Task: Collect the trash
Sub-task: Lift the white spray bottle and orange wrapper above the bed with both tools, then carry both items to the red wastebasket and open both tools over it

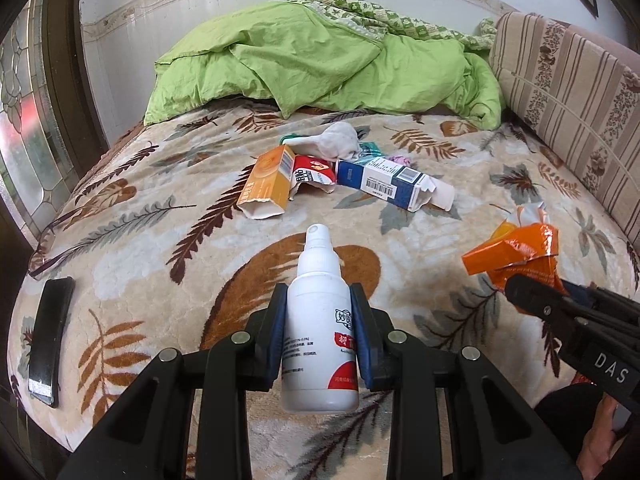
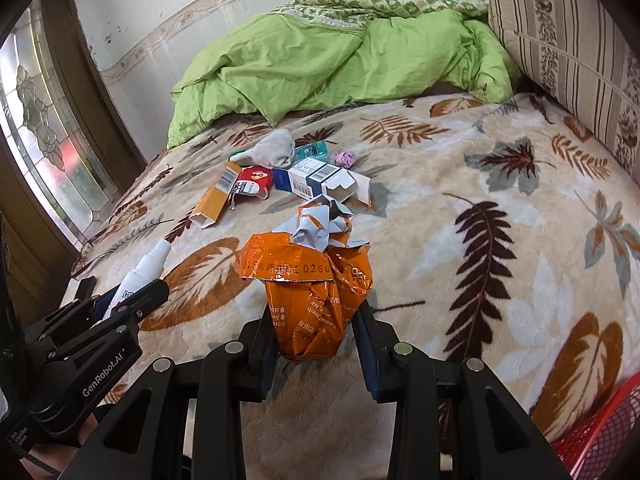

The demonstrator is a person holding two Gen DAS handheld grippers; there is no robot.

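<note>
Hand-held two-finger grippers, seen from their own wrist cameras.
Left gripper [image 1: 319, 328] and right gripper [image 2: 316, 334]: matte black angular linkage arms, round silver pivot pins at the joints, dark blue pads lining the inner fingers. White lettering marks the bodies: "GenRobot.AI" on the left unit, "DAS" on the right. Part of a hand [image 1: 600, 436] shows beside a dark sleeve.
</note>
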